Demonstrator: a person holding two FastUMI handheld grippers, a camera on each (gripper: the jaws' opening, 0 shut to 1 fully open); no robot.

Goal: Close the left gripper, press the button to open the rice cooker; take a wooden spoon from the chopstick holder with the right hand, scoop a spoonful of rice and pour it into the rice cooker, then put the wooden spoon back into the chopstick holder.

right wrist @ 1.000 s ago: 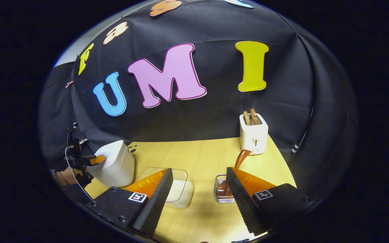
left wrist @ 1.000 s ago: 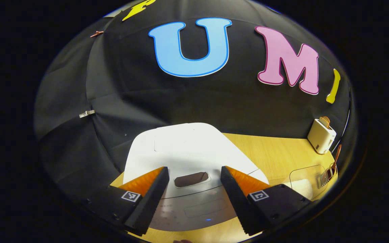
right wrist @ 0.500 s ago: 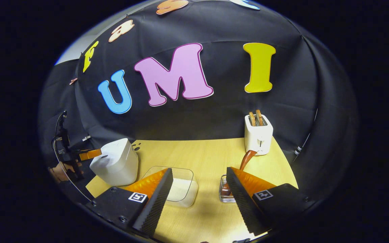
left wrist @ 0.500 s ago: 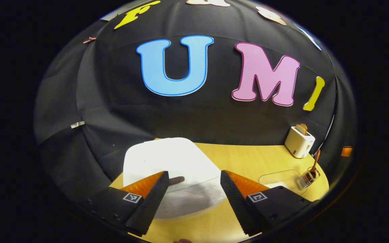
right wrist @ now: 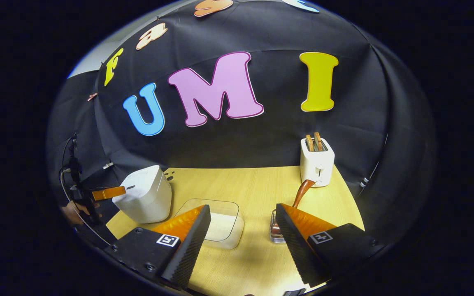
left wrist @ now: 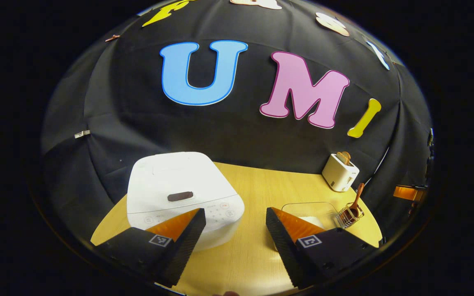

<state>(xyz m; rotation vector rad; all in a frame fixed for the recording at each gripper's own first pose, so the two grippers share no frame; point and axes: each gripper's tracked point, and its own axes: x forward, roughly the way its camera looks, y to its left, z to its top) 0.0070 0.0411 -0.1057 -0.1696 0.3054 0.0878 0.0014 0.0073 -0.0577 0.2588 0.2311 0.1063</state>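
Observation:
The white rice cooker (left wrist: 183, 197) stands at the table's left with its lid down and a dark button (left wrist: 180, 196) on top. My left gripper (left wrist: 235, 238) is open and empty, held back from the cooker's front right corner. In the right gripper view the cooker (right wrist: 144, 199) sits far left, the left gripper (right wrist: 107, 192) beside it. The wooden spoon (right wrist: 303, 191) leans in the wire chopstick holder (right wrist: 277, 232), just ahead of my open right gripper (right wrist: 243, 242). A clear box of rice (right wrist: 220, 224) lies between cooker and holder.
A white toaster (right wrist: 317, 162) with toast in its slots stands at the back right, behind the holder. A hand (right wrist: 72, 209) holds the left gripper at the table's left edge. Bare wooden tabletop (right wrist: 237, 185) stretches between cooker and toaster.
My left gripper has drawn back from above the cooker, which now sits farther off and to the left. It stays open. The right gripper has barely shifted.

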